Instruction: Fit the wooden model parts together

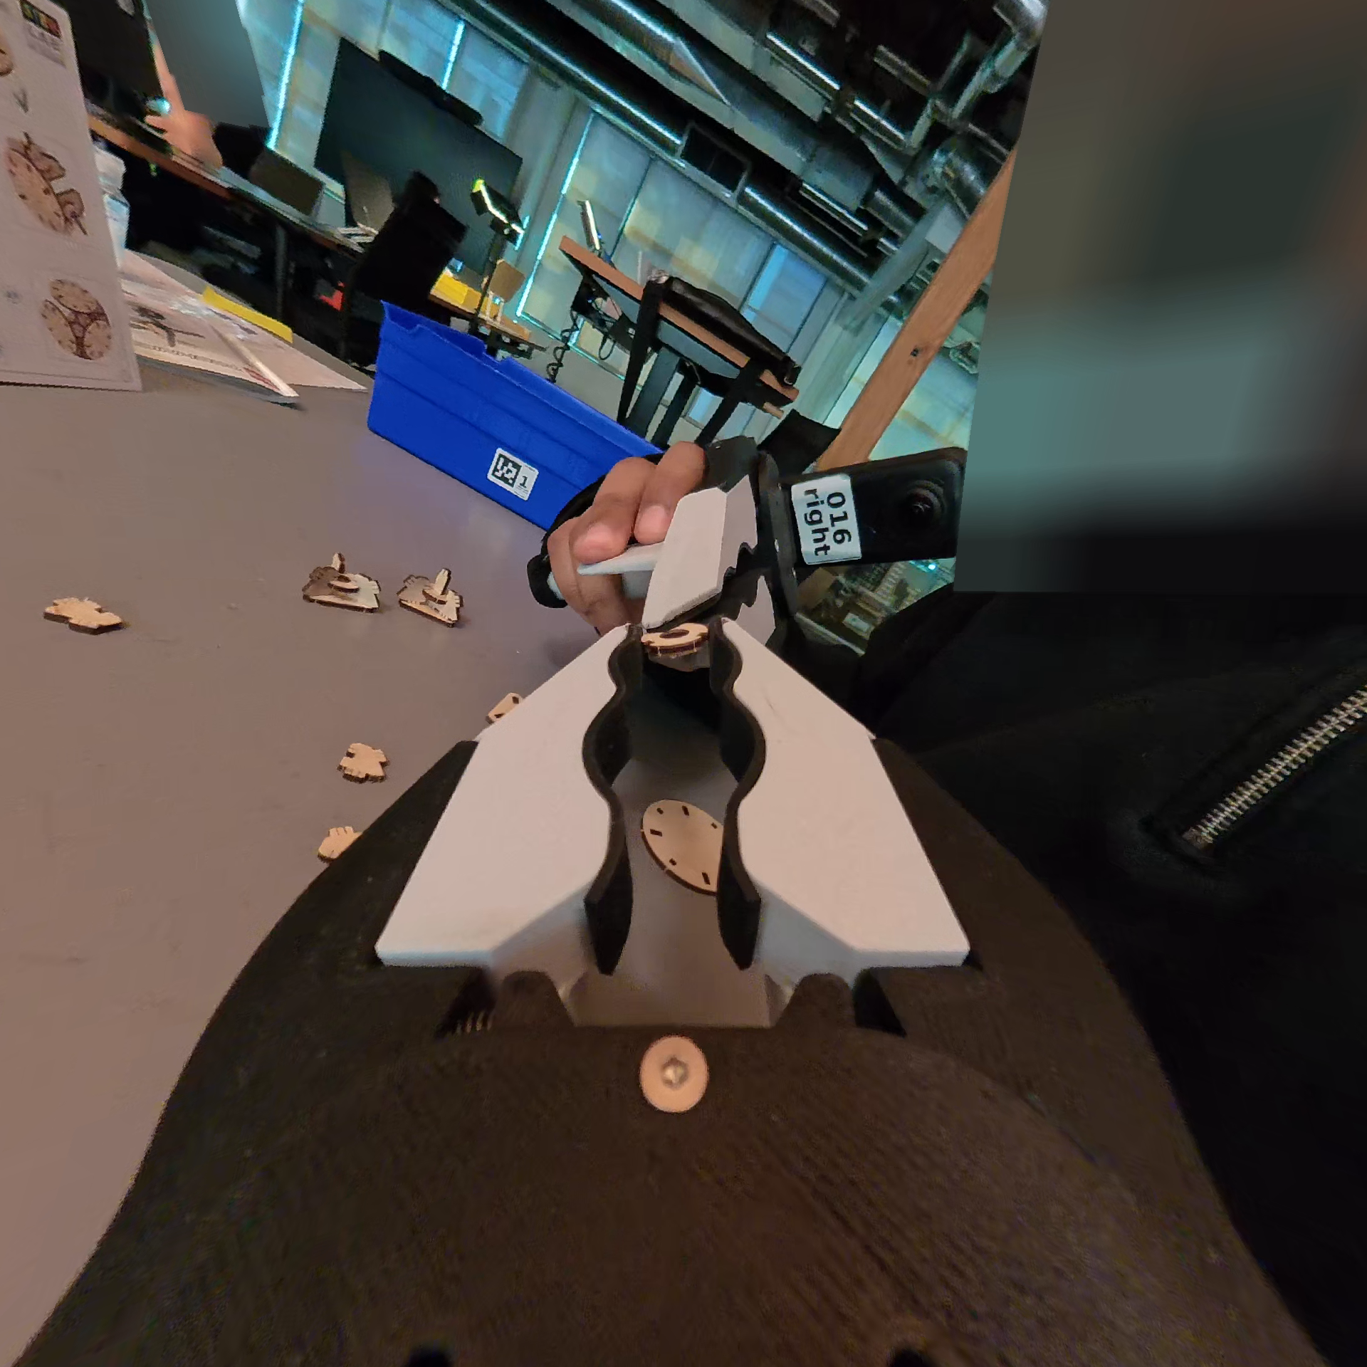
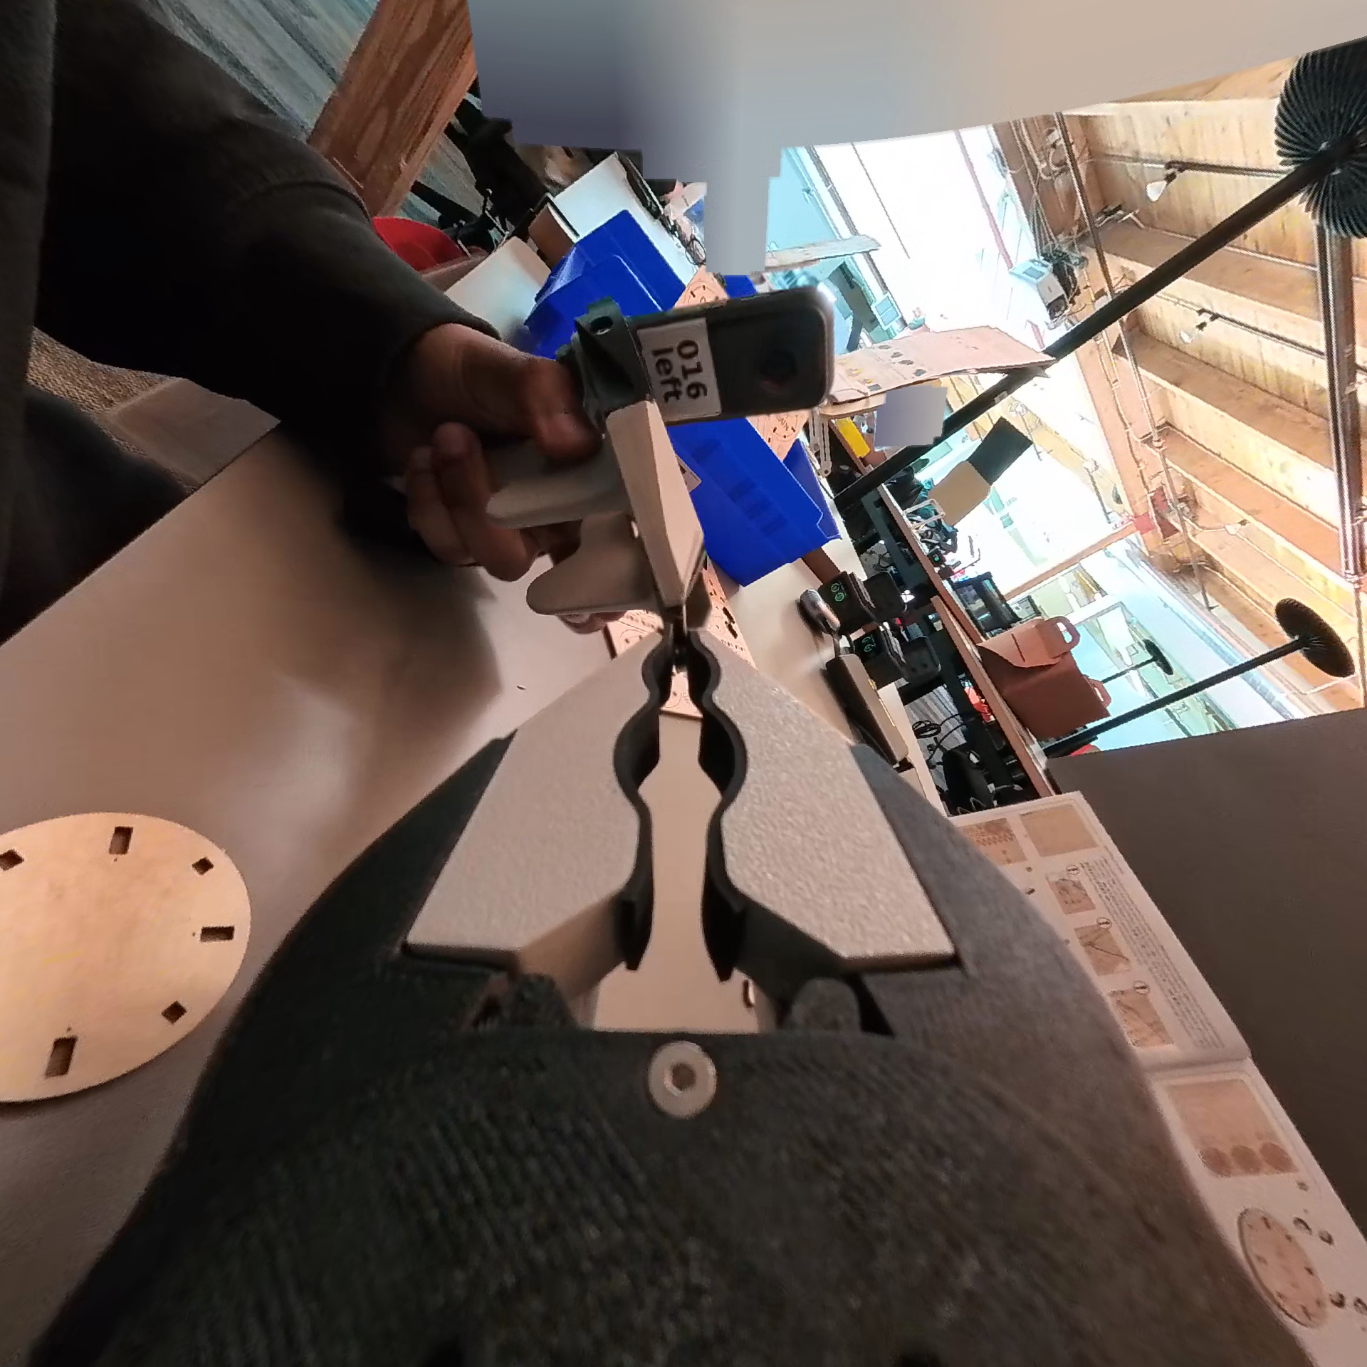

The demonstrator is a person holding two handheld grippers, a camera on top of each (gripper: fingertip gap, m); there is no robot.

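My left gripper is shut on a small round wooden gear piece, gripped by its edges between the two tips and held above the grey table. My right gripper comes in from above in the left wrist view. Its tips are pressed together on the piece's left rim, pinching it across its thin face. In the right wrist view the piece shows only as a thin edge at my tips, with the left gripper just above. A slotted wooden disc lies on the table below; it also shows in the right wrist view.
Several loose wooden pieces lie on the table to the left. A blue bin stands behind. Instruction sheets lie at the edges. A cut-out wooden sheet lies behind the tips. A person's dark jacket is close on the right. Less than 4 cm separates the two grippers' tips.
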